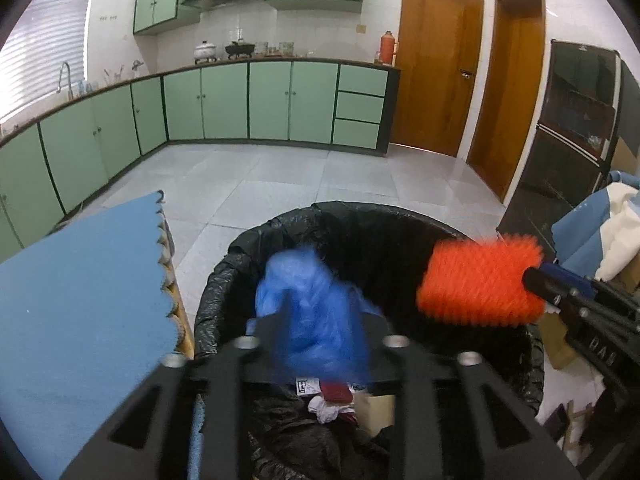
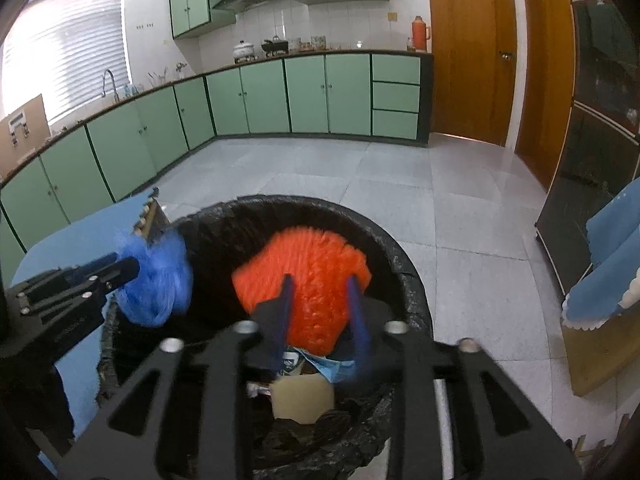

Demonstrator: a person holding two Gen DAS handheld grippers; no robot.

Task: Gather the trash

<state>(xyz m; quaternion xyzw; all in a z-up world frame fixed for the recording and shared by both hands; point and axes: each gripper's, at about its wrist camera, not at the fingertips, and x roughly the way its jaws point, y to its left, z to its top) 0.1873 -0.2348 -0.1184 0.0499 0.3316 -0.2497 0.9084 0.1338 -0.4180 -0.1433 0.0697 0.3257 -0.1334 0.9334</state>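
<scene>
Trash is held in both grippers above the bin: the left gripper (image 1: 316,320) has its jaws closed on a crumpled blue plastic bag (image 1: 312,300), and the right gripper (image 2: 320,304) has its jaws clamped on an orange spiky foam piece (image 2: 304,280). Both items hang over the open mouth of the black-lined trash bin (image 2: 404,264), which already contains paper scraps and wrappers (image 1: 332,400). A blue mat (image 1: 80,300) lies just left of the bin on the tiled floor (image 1: 280,176).

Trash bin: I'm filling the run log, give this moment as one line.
left tool: shut on blue bag | right tool: shut on orange mesh | both over trash bin, unreleased
</scene>
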